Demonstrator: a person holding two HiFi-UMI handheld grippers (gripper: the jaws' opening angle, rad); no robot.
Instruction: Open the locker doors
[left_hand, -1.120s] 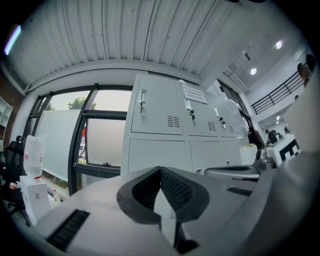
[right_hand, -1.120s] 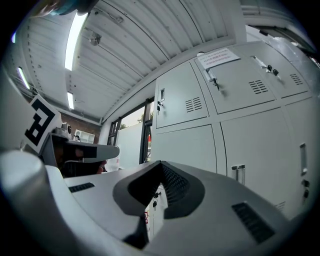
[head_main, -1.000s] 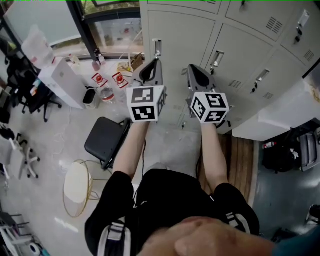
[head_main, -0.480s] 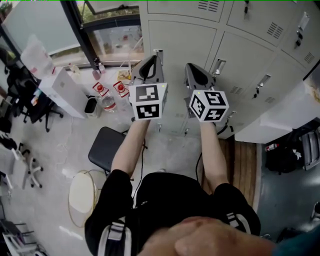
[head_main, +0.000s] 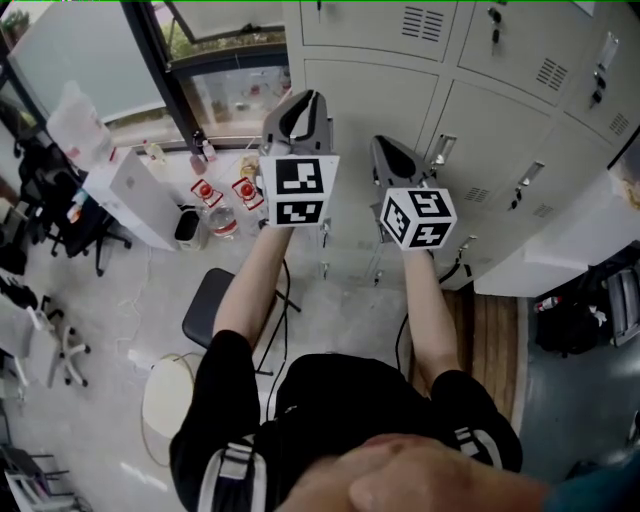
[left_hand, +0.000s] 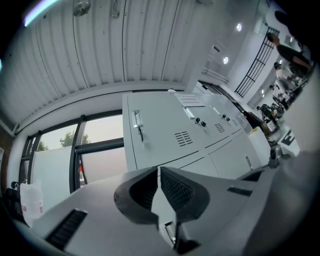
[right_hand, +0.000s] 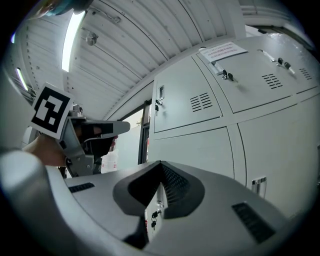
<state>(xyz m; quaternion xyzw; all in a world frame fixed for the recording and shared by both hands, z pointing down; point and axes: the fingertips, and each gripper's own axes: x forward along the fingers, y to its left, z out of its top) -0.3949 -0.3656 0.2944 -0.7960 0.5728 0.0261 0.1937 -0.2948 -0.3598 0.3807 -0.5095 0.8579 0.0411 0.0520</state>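
The lockers stand at the far side of the scene, a grey bank of doors directly ahead of the person; every door in view is shut (none stands ajar); the doors carry latch handles and vent slots; keys hang in the locks of two upper doors in the right gripper view.

The left gripper is held up before the leftmost column of doors, near the metal but apart from it; its jaws are clenched together with nothing between them. The right gripper sits just to its right, likewise short of the doors; its jaws are closed tight and empty.

Left of the lockers is a dark-framed window; on the floor below it stand red-lidded containers beside a white box. A black folding chair stands under the person's left arm; a round pale stool lies nearer. A strip of wooden floor runs at the right.
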